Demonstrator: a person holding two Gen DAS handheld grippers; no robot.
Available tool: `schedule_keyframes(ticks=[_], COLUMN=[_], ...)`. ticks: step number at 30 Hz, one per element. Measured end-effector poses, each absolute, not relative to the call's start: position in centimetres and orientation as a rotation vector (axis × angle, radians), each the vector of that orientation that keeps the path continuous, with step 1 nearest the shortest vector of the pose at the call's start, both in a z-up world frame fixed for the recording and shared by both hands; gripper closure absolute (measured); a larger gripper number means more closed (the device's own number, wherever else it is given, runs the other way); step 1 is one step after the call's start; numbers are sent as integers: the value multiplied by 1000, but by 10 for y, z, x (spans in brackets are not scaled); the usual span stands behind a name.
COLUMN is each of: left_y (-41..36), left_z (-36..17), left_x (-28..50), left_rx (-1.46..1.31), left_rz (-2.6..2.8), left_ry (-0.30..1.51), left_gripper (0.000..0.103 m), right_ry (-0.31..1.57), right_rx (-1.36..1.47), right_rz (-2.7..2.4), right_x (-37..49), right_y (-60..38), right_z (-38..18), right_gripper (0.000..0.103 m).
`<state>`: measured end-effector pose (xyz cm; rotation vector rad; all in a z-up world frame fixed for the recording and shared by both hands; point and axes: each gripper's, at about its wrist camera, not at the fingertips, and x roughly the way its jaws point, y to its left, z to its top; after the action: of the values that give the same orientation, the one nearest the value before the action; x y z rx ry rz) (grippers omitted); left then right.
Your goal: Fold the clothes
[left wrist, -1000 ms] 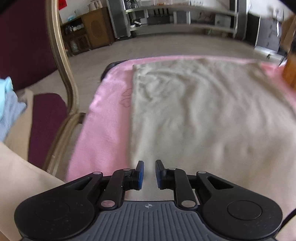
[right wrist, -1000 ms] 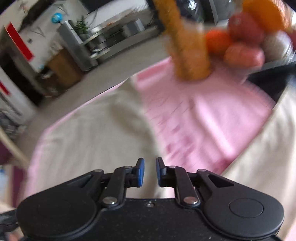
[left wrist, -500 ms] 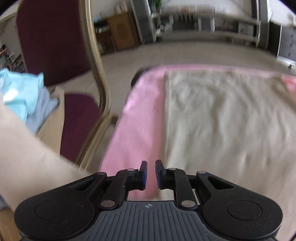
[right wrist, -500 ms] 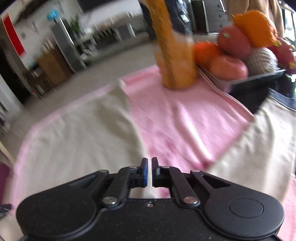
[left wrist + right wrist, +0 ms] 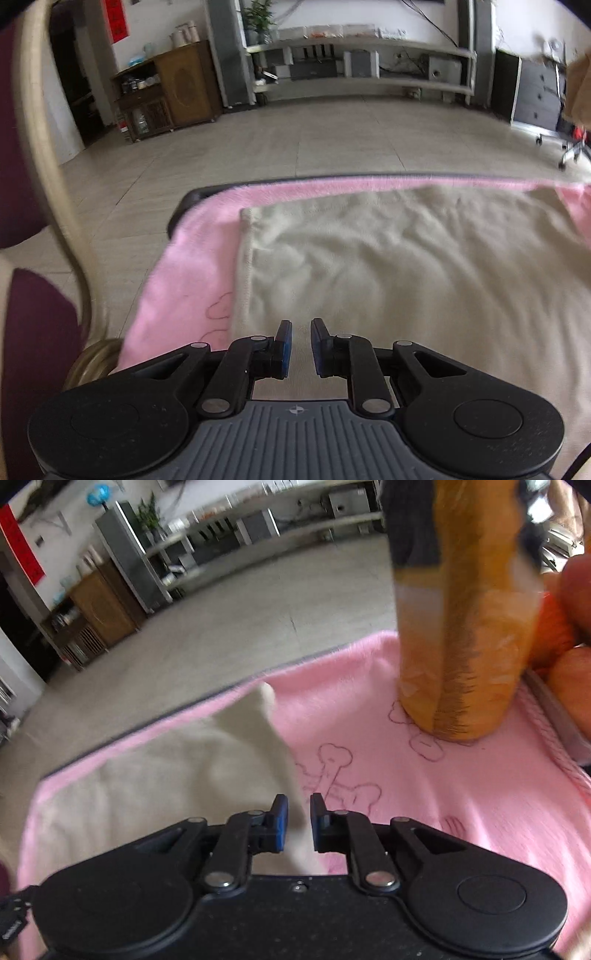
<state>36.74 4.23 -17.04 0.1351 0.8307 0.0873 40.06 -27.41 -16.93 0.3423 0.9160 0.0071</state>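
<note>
You are hovering both grippers, left (image 5: 297, 343) and right (image 5: 295, 821), slightly spread, gripping nothing, over the cream garment (image 5: 406, 266); it is probably lying flat.

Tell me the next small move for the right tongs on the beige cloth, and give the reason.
Probably lower the right tongs and close on the beige cloth's right edge. Their tips stand slightly apart with that edge running between them, nothing pinched yet, and the cloth lies flat on the pink blanket, unfolded.

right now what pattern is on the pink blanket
Outlined bones on the pink blanket, clearest in the right wrist view.
</note>
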Motion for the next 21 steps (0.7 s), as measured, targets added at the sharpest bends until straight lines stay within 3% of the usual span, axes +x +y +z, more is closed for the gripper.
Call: schedule_keyframes(ticks=[4,8,13,16,17,20,21], left_y=[40,42,49,56,59,56,55], left_z=[-177,-175,-168,-163,-160,-163,-164], left_x=[364,362,360,360,362,376,381], left_rx=[180,182,150,119,100,125,133], left_rz=[73,67,65,67,70,73,75], left_ry=[807,795,797,792,785,784,783], left_gripper=[85,85,85,84,84,82,77], right_ry=[900,846,823,797,771,704,700], right_rx=[323,130,20,39,69,189,235], right_rz=[49,-14,-95,-82,-71,-50,-41], right_x=[410,402,397,394,392,398,404], right_y=[-271,-252,-239,-238,-240,-250,-255], right_z=[-175,-170,-173,-160,-154,-141,-140], right_gripper=[89,101,100,78,66,63,64])
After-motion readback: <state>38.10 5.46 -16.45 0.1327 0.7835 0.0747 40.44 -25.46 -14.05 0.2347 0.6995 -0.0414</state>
